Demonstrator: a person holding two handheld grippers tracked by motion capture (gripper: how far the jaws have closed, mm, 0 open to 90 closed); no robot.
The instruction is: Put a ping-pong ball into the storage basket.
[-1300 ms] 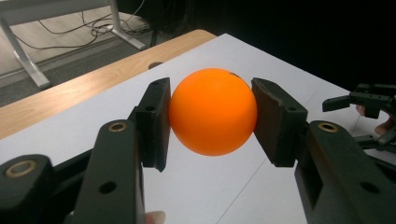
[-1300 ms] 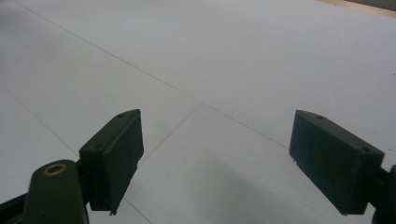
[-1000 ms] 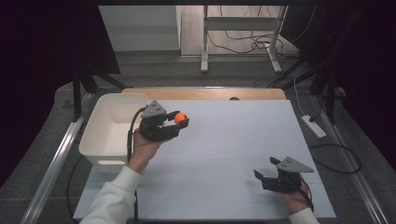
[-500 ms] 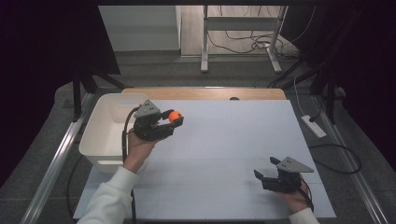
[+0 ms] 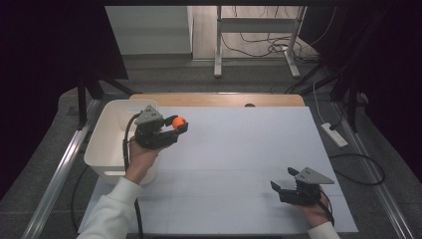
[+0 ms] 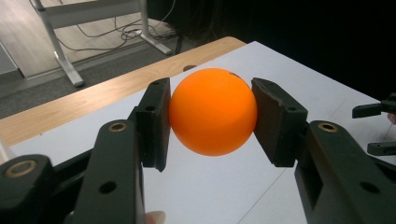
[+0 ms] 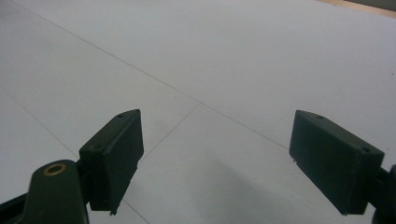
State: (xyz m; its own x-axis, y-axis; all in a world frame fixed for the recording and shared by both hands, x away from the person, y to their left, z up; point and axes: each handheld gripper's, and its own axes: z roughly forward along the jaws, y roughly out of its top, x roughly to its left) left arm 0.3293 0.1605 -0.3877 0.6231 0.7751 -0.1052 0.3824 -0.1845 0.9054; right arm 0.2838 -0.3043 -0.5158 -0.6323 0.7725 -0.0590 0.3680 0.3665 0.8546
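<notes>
An orange ball (image 6: 213, 111) sits pinched between the two black jaws of my left gripper (image 6: 210, 116). In the high view that gripper (image 5: 175, 124) is held above the table's left side, right beside the white bin (image 5: 107, 144), with the ball (image 5: 178, 122) at its tip. My right gripper (image 5: 283, 180) rests low near the table's front right, its jaws spread wide. In the right gripper view (image 7: 217, 154) nothing lies between its pads but bare white tabletop (image 7: 224, 70).
The white table surface (image 5: 239, 154) has a wooden strip (image 5: 219, 100) along its far edge. A white rectangular bin hangs at the left edge. Metal rails run along both sides. Beyond the table are a desk frame (image 5: 254, 35) and cables on the floor.
My left gripper with the ball has drifted slightly left and back toward the bin. The right gripper has stayed where it was.
</notes>
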